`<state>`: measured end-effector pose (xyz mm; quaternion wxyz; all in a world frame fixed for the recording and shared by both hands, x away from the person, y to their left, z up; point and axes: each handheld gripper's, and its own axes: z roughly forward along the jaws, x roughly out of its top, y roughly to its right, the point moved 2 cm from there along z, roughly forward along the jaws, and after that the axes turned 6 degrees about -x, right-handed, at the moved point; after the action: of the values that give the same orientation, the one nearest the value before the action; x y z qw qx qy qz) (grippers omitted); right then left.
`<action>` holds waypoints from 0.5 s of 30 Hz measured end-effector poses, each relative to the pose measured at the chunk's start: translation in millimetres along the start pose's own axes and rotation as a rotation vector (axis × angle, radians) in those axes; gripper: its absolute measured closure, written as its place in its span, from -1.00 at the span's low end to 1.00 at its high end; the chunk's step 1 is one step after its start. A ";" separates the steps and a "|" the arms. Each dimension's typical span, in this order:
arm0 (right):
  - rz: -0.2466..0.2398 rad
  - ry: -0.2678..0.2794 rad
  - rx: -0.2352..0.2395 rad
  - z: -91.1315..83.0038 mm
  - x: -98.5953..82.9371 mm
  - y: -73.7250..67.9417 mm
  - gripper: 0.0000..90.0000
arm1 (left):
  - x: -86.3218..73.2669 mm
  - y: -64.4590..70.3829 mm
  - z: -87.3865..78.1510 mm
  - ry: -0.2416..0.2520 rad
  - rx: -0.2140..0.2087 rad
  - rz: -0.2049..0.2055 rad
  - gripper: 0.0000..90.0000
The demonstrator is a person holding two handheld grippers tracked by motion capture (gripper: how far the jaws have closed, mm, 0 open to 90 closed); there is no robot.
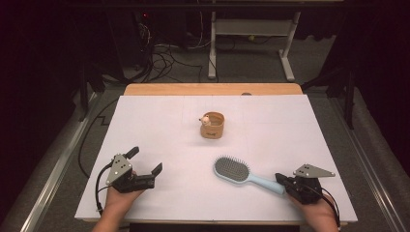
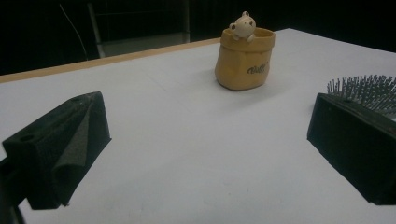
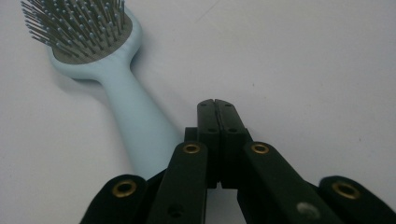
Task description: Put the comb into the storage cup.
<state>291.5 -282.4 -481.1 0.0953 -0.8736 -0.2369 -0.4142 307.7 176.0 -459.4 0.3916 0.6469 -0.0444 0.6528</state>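
Hairbrush (image 1: 232,170) lies bristles-up near my table's (image 1: 159,111) front edge, handle toward my right gripper (image 3: 215,103), whose jaws are pressed together just beside it, holding nothing. My left gripper (image 1: 145,160) rests spread near the front-left corner, facing the bear pot (image 2: 243,58) mid-table, probably waiting.

The white table (image 1: 159,125) lies bare from 7 through 11 o'clock. A tan pot (image 1: 212,125) stands toward 12, with open surface all around it. A blue hairbrush (image 1: 239,172) blocks the lane at 5, just beside the right gripper (image 1: 280,178).
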 end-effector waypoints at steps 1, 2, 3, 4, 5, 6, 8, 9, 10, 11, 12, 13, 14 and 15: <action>-0.002 -0.001 0.001 -0.3 -0.4 -0.3 1.00 | 0.3 -0.1 -0.1 0.001 0.000 0.000 -0.99; -0.001 -0.003 0.001 -0.9 -0.9 -0.9 1.00 | 0.7 -0.1 -0.2 0.006 0.000 0.000 -1.00; -0.003 -0.003 0.001 -1.2 -1.3 -1.4 1.00 | 1.3 0.0 -0.2 0.013 0.000 -0.002 -1.00; -0.007 -0.002 0.003 -1.2 -1.6 -1.9 1.00 | 1.9 -0.1 -0.4 0.013 0.000 -0.002 -1.00; -0.009 -0.005 0.005 -1.3 -2.1 -2.7 1.00 | 2.2 0.1 -0.4 0.016 0.000 -0.001 -0.99; -0.010 -0.009 0.006 -1.4 -2.7 -3.7 1.00 | 2.4 0.3 -0.4 0.021 -0.002 0.002 -0.99; -0.016 -0.012 0.010 -1.5 -3.4 -5.3 1.00 | 3.4 0.8 -0.4 0.035 -0.007 0.000 -0.99; -0.015 -0.015 0.012 -1.7 -3.8 -6.4 1.00 | 3.5 0.7 -0.5 0.036 -0.008 0.003 -0.99; -0.024 -0.014 0.012 -1.6 -4.0 -6.7 1.00 | 3.4 0.6 -0.3 0.034 -0.005 0.006 -0.99; -0.023 -0.017 0.015 -1.9 -4.3 -7.7 1.00 | 3.3 0.4 -0.3 0.028 -0.006 0.002 -0.99; -0.027 -0.017 0.017 -2.1 -4.6 -8.3 1.00 | 3.2 0.3 -0.3 0.027 -0.006 0.000 -0.99; -0.025 -0.018 0.018 -2.3 -4.9 -9.0 1.00 | 3.1 0.2 -0.2 0.026 -0.005 0.002 -0.99; -0.028 -0.019 0.020 -2.4 -5.1 -9.5 1.00 | 3.0 0.2 -0.1 0.026 -0.004 0.003 -0.99; -0.033 -0.017 0.024 -2.1 -5.3 -10.2 1.00 | 3.1 0.1 0.1 0.026 -0.003 0.002 -0.99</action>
<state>282.1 -276.1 -484.1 0.0968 -0.8720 -0.2568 -0.4054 308.1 177.3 -456.6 0.3927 0.6377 -0.0410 0.6614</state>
